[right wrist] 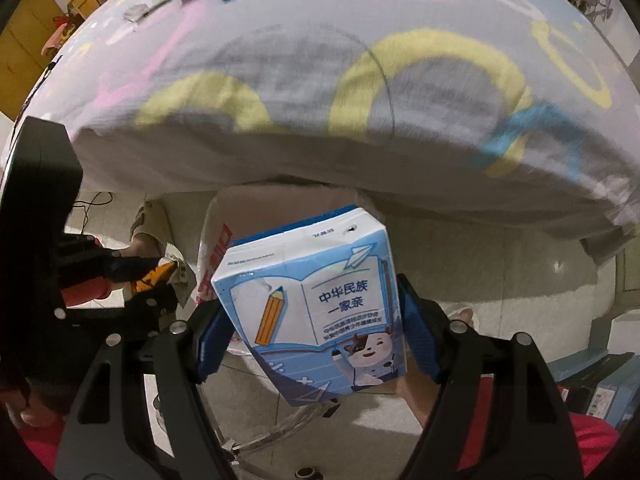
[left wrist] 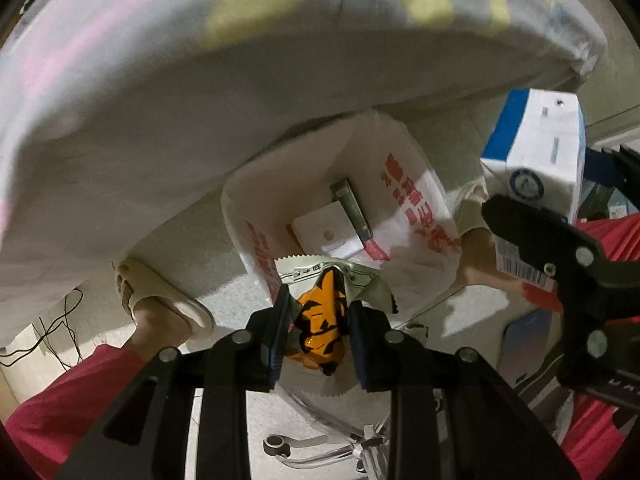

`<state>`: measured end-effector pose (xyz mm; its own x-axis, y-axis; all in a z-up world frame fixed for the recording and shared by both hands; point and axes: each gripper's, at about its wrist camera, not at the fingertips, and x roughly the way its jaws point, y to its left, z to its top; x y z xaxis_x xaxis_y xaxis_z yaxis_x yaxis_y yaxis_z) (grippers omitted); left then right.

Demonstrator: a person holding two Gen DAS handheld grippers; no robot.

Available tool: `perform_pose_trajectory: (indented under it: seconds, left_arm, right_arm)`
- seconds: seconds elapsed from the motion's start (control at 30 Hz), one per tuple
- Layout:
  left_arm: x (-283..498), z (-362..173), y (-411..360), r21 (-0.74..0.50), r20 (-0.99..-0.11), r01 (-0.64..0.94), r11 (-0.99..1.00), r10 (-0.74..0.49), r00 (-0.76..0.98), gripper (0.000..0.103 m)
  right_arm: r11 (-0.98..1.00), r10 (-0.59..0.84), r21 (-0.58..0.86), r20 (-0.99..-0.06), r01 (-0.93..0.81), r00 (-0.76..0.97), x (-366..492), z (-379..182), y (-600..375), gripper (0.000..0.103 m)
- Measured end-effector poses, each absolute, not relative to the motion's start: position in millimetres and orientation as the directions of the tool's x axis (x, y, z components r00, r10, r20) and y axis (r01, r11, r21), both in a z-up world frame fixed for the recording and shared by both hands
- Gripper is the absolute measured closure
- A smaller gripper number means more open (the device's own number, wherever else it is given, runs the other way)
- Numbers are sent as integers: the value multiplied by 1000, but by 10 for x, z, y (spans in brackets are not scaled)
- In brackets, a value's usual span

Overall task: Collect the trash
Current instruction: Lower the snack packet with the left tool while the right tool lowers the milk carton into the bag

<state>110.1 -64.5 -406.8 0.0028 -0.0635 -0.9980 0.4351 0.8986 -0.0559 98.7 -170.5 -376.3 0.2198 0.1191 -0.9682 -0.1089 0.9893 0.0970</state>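
Noting one orange-and-black wrapper pinched in the left gripper above the bag. We find the right gripper clamping one blue-and-white carton.

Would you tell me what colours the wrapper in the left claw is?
The wrapper is orange with black markings and silvery edges, clearest in the left wrist view.

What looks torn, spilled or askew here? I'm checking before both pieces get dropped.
The orange wrapper in the left claw is torn open and crumpled. The milk carton sits tilted in the right claw. No spill shows around the white bag.
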Motion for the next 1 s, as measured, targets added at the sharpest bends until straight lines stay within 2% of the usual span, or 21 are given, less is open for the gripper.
perform_pose_trajectory:
  seconds: [0.67,1.0]
  left_arm:
    - [1270,-4670,-723,-93,-993,484,870,-44,-110,75]
    - [1356,-5016,-733,-126,-979,447,886,-39,-199,75]
  right_arm:
    - [991,134,135,-986,4,103,1203,-4523,-1758,30]
    - [982,171,172,-985,77,27,1347,-4975,-1711,30]
